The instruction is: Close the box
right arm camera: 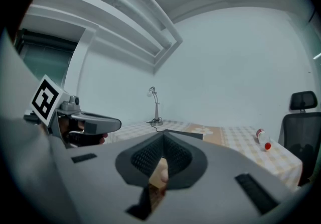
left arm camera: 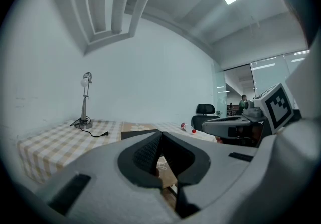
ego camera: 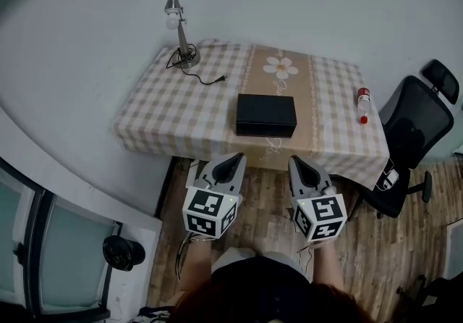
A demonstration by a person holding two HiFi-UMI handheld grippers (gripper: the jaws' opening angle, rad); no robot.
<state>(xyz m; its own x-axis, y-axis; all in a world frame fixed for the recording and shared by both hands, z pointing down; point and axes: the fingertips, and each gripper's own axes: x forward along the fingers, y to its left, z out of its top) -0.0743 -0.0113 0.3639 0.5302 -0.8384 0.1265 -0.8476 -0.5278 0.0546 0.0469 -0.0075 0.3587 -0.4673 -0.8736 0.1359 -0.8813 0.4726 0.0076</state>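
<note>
The left gripper (ego camera: 234,160) and the right gripper (ego camera: 296,161) are held side by side over the wooden floor (ego camera: 264,206), just short of the near edge of the desk (ego camera: 155,115). The left gripper's jaws are pressed together with nothing between them. The right gripper's jaws also meet at the tips and hold nothing. The black box (ego camera: 266,115) sits on the desk straight ahead, between the lines of the two grippers, with its lid lying flat (it looks already closed). A lamp (ego camera: 179,32) stands far ahead and to the left of the left gripper. A red-capped bottle (ego camera: 363,105) lies ahead and to the right of the right gripper, near an office chair (ego camera: 412,133).
</note>
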